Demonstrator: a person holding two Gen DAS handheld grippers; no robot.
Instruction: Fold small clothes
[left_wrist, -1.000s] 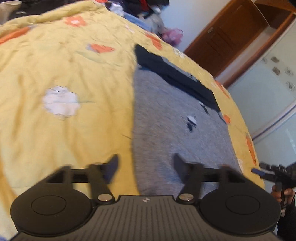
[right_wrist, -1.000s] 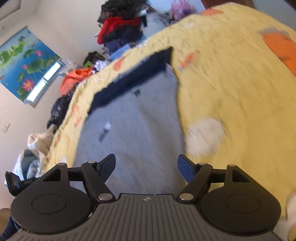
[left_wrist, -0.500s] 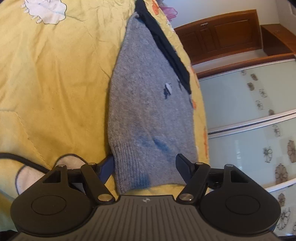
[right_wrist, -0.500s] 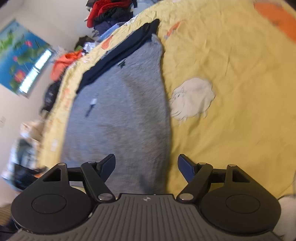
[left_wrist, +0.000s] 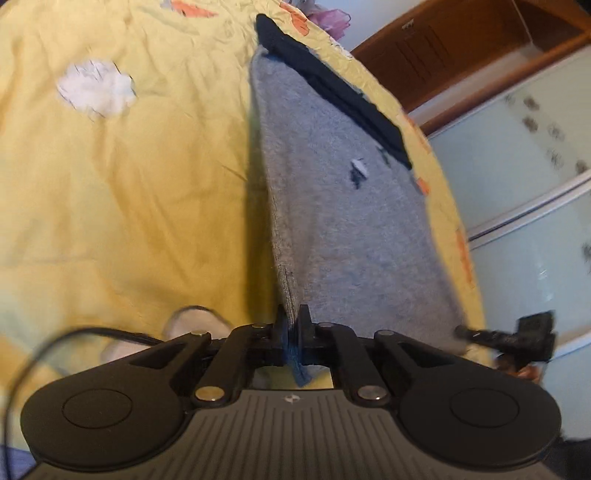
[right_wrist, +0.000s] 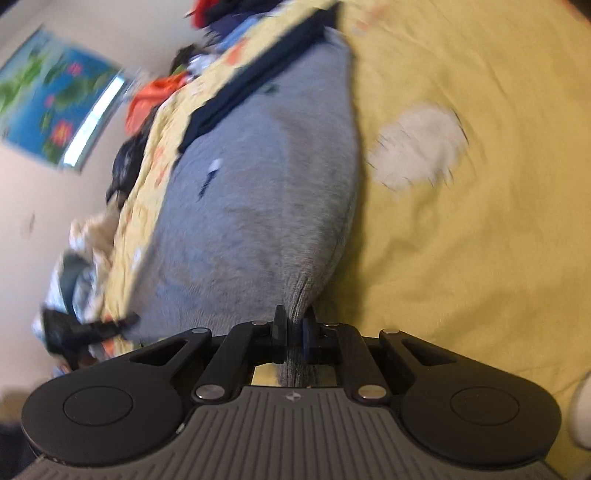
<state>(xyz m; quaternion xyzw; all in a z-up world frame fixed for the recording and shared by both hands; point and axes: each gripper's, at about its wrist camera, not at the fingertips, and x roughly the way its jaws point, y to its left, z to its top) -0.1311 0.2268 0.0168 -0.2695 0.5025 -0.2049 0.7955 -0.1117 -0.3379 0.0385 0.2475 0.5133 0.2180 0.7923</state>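
Note:
A small grey knit garment (left_wrist: 343, 221) with a dark navy band (left_wrist: 332, 88) at its far end lies on a yellow bedspread (left_wrist: 129, 184). My left gripper (left_wrist: 293, 317) is shut on the near left corner of its ribbed hem. My right gripper (right_wrist: 294, 319) is shut on the near right corner of the same grey garment (right_wrist: 251, 206), whose navy band (right_wrist: 258, 77) runs along the far end. Each gripper shows at the edge of the other's view: the right gripper (left_wrist: 517, 336) on the right, the left gripper (right_wrist: 77, 328) on the left.
The bedspread (right_wrist: 480, 240) carries white sheep and orange prints. A black cable (left_wrist: 55, 339) curls at the near left. Piled clothes (right_wrist: 155, 96) sit beyond the bed's far edge under a blue flower picture (right_wrist: 48, 99). A wooden door (left_wrist: 461, 48) and pale wardrobe panels (left_wrist: 517, 158) stand on the right.
Both grippers came down to the garment's near hem and closed from wide open onto its two corners. The hem edges now stand pinched up between the jaws.

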